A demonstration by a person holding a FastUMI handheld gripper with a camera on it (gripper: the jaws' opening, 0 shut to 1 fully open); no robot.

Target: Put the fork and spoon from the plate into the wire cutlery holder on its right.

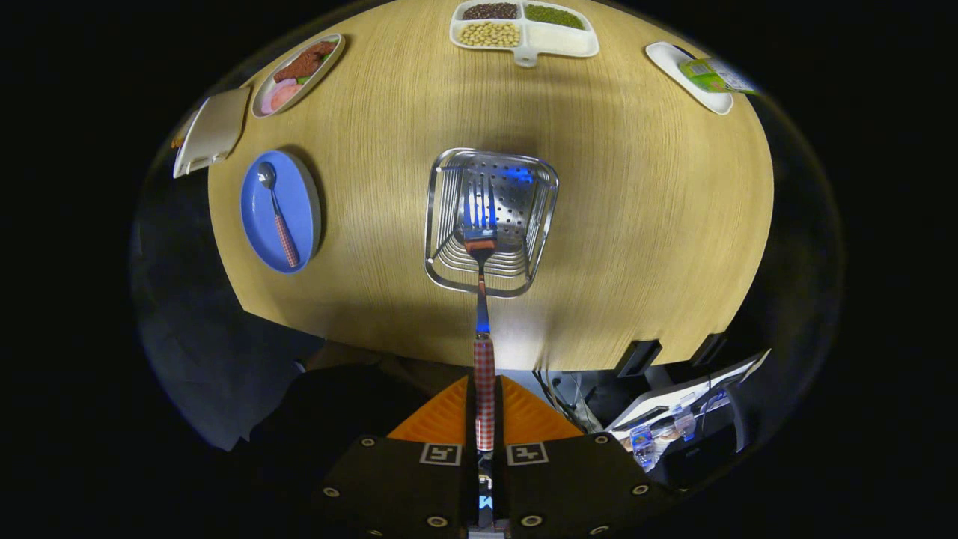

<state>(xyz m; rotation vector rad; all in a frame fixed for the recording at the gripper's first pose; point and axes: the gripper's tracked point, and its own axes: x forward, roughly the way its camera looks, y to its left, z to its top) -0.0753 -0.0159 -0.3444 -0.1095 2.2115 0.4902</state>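
— Where's the fork [483, 247] now?

— Clamped by its checked handle between the two fingers of the gripper [485, 419], both pressing on it. Its long axis runs straight ahead along the fingers, tines first, and the tines hang right over the open mouth of the wire cutlery holder [449, 187].

— So it only has to go down?

— That's my reading: the holder lies directly beyond the fingertips, in line with the fork, so lowering it along that axis should drop it in.

— And the spoon [278, 217]?

— On the blue plate [258, 224], well to the left of the holder, handle pointing back toward the table's [644, 224] near edge.
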